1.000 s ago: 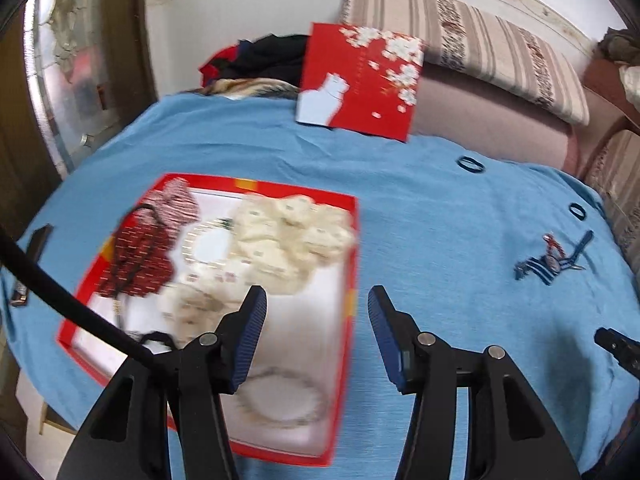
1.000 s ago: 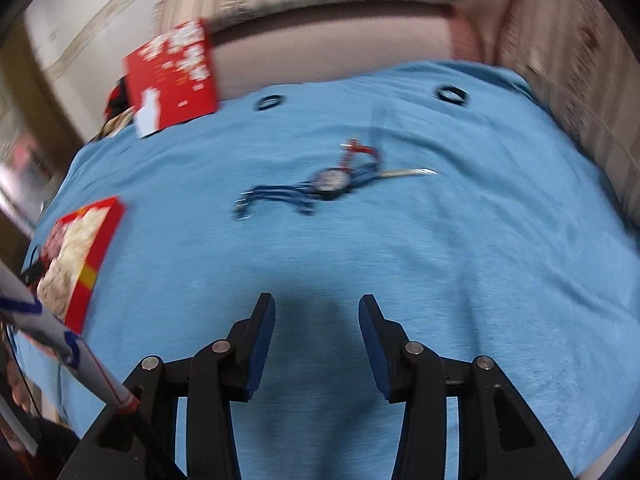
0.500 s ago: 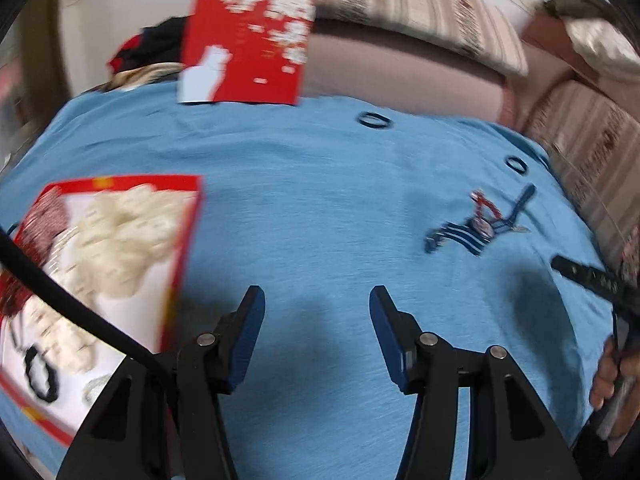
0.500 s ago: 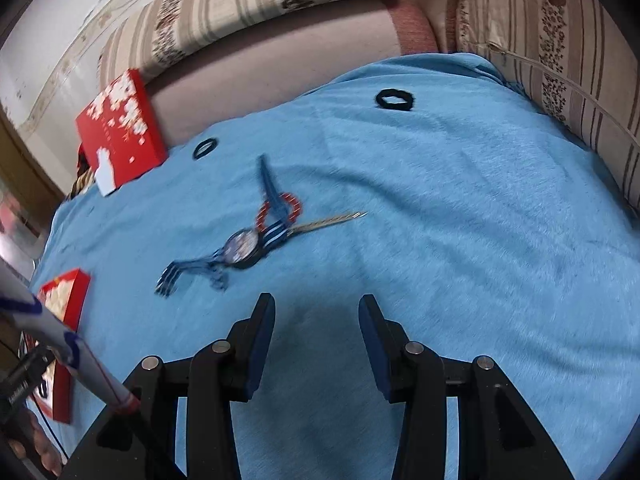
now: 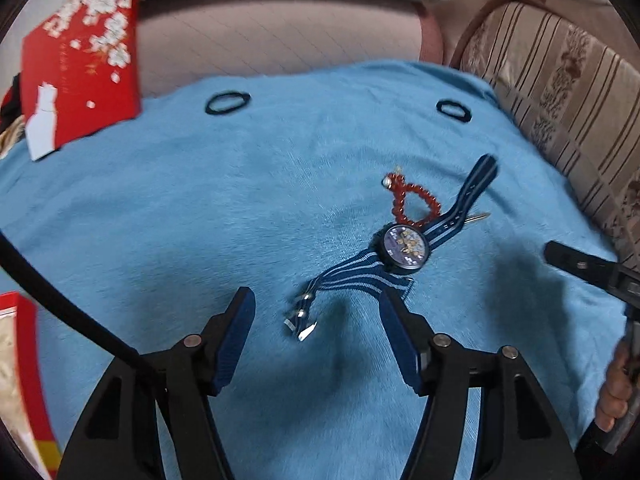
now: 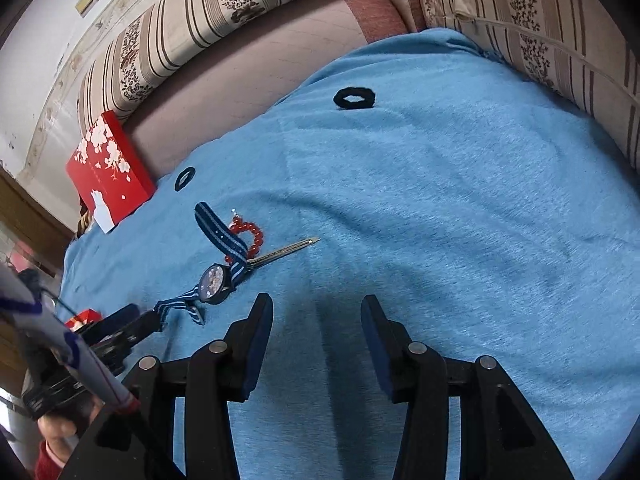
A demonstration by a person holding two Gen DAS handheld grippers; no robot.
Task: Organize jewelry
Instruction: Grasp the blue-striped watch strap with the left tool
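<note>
Blue striped strap first: the watch (image 5: pixel 404 249) lies flat on the blue blanket (image 5: pixel 200 200) with its long axis diagonal, buckle end (image 5: pixel 302 322) nearest my left claw (image 5: pixel 316 332), free strap end running up and away to the right. That buckle end sits right between the left claw's fingertips, maybe just ahead of them; dial is a bit further out and right of centre. Left claw is spread wide, nothing in it. My call: left is the nearer one for the watch and the strap crosses its gap at a slant, so a wrist turn might be needed before closing.

Red bead bracelet (image 5: pixel 416 204) lies just beyond the dial, touching or under the strap, can't tell which. A thin metal pin (image 6: pixel 286 252) pokes out from under the strap on the far side.

Right claw (image 6: pixel 316 344) is also wide apart and empty, over bare blanket. From its view the watch (image 6: pixel 216 278) is off to the left and ahead, pin closer to its line. Right is further away than left.

Two black hair ties (image 5: pixel 227 103) (image 5: pixel 453 110) lie well apart near the far blanket edge. Red box lid (image 5: pixel 80 64) leans on the sofa at left; red tray edge (image 5: pixel 24 360) at my lower left, so the drop-off looks to be left of the claw.
</note>
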